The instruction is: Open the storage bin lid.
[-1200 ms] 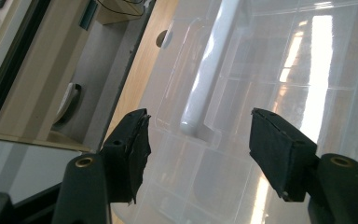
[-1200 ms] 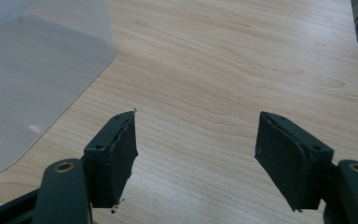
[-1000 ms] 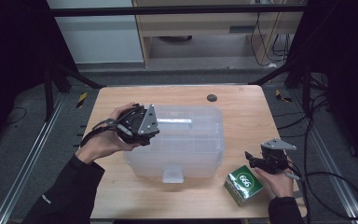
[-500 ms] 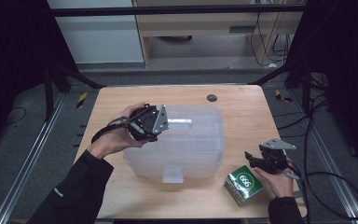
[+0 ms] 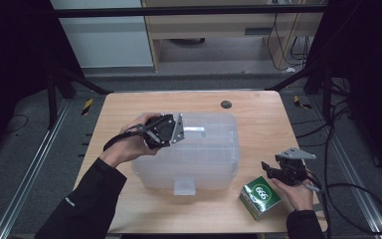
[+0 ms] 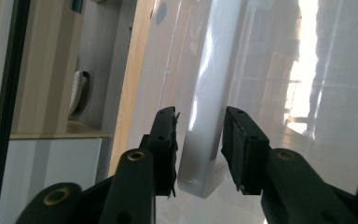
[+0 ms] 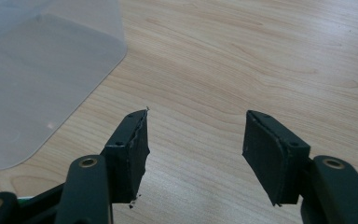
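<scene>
The left gripper hangs over the left end of the clear plastic box, which sits mid-table. Its jaws have just been closing and straddle the lid's white handle; I cannot tell whether the pads press it. The right gripper rests released above bare wood, just beside the green carton at the table's near right.

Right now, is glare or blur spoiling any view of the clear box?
Left gripper view: strong glare on the clear box's lid, though the handle between the left claw reads sharp. High view: dim surroundings, evenly lit table. Right gripper view: crisp, no glare.
</scene>
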A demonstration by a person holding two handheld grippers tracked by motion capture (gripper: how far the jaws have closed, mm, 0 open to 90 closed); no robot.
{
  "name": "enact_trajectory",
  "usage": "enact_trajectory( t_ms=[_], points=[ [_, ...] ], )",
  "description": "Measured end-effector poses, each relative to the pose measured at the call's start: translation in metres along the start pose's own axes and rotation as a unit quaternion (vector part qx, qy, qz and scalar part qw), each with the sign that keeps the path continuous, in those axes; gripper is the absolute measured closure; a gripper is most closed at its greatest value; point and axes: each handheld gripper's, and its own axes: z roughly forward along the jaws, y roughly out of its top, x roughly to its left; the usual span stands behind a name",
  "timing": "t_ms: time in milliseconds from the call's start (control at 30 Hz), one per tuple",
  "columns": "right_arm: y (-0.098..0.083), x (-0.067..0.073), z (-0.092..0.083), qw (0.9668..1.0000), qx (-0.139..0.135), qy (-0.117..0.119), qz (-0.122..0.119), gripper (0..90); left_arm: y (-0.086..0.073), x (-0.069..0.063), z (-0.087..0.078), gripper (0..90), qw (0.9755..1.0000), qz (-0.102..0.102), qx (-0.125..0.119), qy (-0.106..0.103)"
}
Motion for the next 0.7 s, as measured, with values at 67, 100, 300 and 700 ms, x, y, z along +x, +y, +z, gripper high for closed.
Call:
enact_trajectory(
  t_ms=[67,100,300,700],
  points=[
    [0.000,0.000,0.000,1.0000,0.001,0.001,0.001,41.7,0.000,0.000,0.000,70.1,1.0000,0.001,0.002,0.003],
    [0.000,0.000,0.000,1.0000,0.001,0.001,0.002,42.1,0.000,0.001,0.000,70.7,1.0000,0.000,0.002,0.002],
    [0.001,0.000,-0.001,1.0000,0.003,0.004,-0.001,44.5,0.002,0.000,0.000,72.3,0.9999,0.013,0.009,0.006],
    [0.014,0.005,-0.020,0.9997,-0.016,0.019,0.002,59.4,0.006,-0.002,-0.001,73.2,0.9990,0.034,0.024,0.016]
  ],
)
